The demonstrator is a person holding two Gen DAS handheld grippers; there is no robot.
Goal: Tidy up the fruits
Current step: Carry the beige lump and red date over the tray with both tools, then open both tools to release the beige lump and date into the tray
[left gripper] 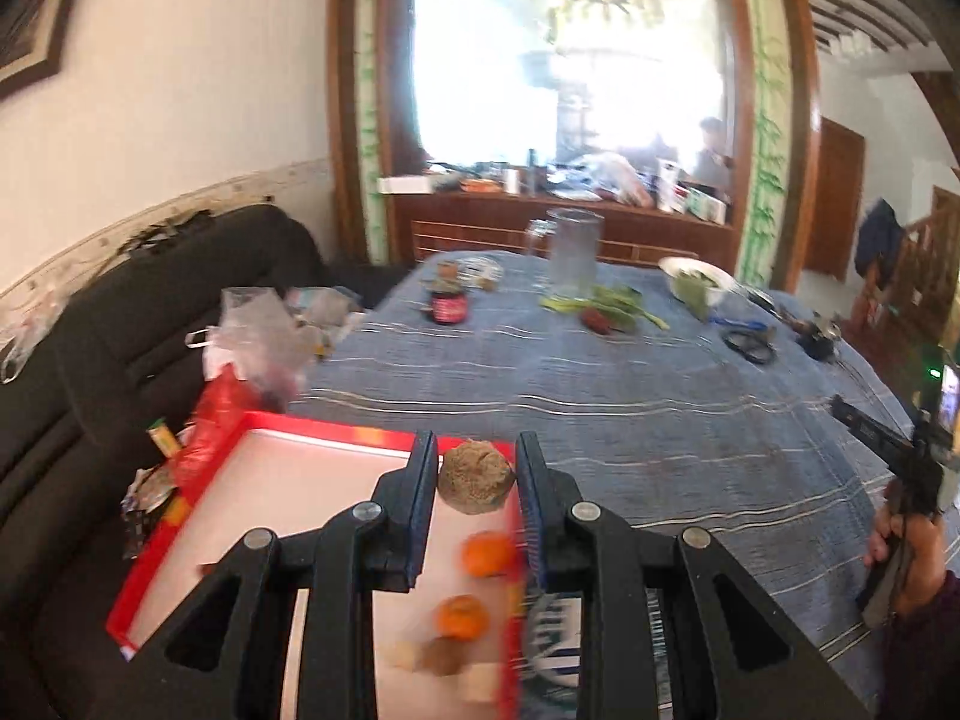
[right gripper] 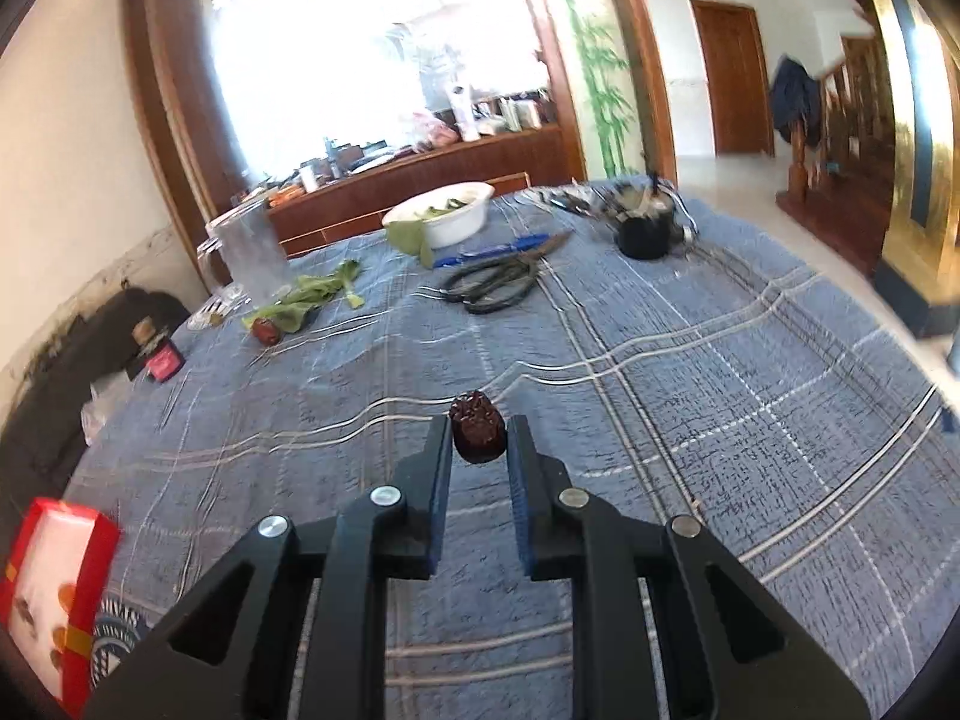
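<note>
The left gripper point(left gripper: 477, 480) has its fingers closed on a rough brown fruit point(left gripper: 476, 478), held at the tips above the red tray point(left gripper: 180, 516). Under the fingers, two oranges point(left gripper: 487, 553) and some small pieces, too blurred to identify, lie in the tray. The right gripper point(right gripper: 479, 435) has its fingers closed on a dark red date point(right gripper: 476, 426), also only at the tips, above the blue tabletop point(right gripper: 660, 420).

Both fruits sit at the very end of the fingers, so I think a quick swing or a small loosening could let them slip out. The brown fruit could also drop onto the oranges and push them. A second date point(right gripper: 266, 330) lies far ahead of the right fingers.

The jar point(left gripper: 448, 305) has a red label, but its writing is too blurred to read.
</note>
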